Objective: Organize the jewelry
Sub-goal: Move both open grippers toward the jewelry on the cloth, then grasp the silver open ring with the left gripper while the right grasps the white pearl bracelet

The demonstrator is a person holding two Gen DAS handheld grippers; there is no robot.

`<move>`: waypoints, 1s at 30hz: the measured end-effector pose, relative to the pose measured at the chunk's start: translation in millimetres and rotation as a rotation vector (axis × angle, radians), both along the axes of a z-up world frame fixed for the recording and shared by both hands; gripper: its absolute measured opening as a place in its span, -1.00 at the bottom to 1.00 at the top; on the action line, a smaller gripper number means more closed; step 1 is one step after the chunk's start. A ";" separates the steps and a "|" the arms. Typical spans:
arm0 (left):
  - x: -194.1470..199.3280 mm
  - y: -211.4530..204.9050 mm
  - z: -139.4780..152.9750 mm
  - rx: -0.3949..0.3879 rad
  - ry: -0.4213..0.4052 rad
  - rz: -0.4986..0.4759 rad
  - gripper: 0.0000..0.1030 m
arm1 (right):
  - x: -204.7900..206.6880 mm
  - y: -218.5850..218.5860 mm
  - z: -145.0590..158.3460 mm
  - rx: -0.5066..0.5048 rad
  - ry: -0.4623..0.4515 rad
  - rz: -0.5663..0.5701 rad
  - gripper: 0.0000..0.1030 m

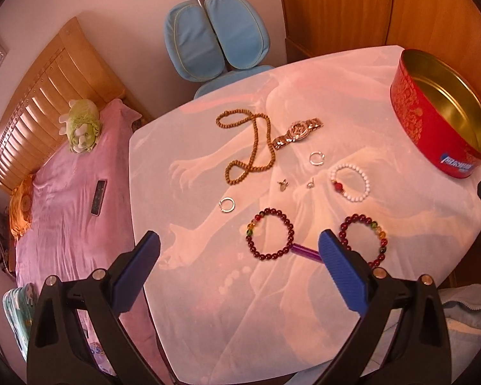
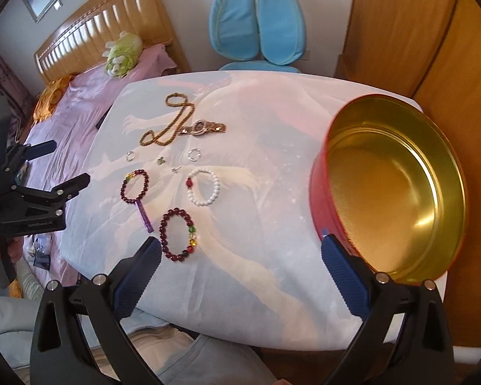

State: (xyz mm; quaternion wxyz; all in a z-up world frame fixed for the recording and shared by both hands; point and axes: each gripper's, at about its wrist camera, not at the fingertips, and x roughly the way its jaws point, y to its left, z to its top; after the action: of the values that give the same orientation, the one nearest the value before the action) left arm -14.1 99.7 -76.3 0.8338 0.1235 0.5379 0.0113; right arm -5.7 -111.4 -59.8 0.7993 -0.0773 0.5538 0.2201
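Jewelry lies spread on a white-clothed table (image 1: pixel 208 304). A brown bead necklace (image 1: pixel 250 147), a metal watch (image 1: pixel 298 133), two silver rings (image 1: pixel 316 158) (image 1: pixel 226 204), two small earrings (image 1: pixel 282 185), a white bead bracelet (image 1: pixel 352 182) and two dark red bead bracelets (image 1: pixel 270 234) (image 1: pixel 364 240) show, with a purple tube (image 1: pixel 306 252) between the red ones. A red round tin (image 2: pixel 394 189), gold inside and empty, stands at the right. My left gripper (image 1: pixel 239 255) hovers open above the near red bracelet. My right gripper (image 2: pixel 240 256) is open beside the tin, its right finger close to the tin's wall.
A blue chair (image 1: pixel 215 41) stands behind the table. A bed with a pink cover (image 1: pixel 73 186), a green plush toy (image 1: pixel 81 126) and a remote (image 1: pixel 98 197) is at the left. A wooden wardrobe (image 2: pixel 400 32) rises at the back right. A person's lap (image 2: pixel 176 353) sits below the table's near edge.
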 end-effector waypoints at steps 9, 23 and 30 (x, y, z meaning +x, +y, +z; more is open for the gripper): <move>17.9 55.6 -48.0 -0.180 0.047 0.091 0.87 | 18.0 53.8 -39.8 -0.005 0.042 0.122 0.95; 70.1 92.6 -95.3 -0.244 0.059 0.116 0.87 | 71.5 66.8 -100.0 -0.061 0.076 0.004 0.94; 76.9 82.9 -105.0 -0.245 0.060 0.052 0.87 | 83.1 59.7 -113.0 -0.093 0.055 -0.027 0.66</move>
State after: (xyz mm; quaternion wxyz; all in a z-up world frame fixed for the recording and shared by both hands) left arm 62.9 182.7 -181.3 0.8255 0.0068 0.5631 -0.0365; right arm 77.4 -51.7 -172.8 0.7822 -0.1006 0.5862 0.1856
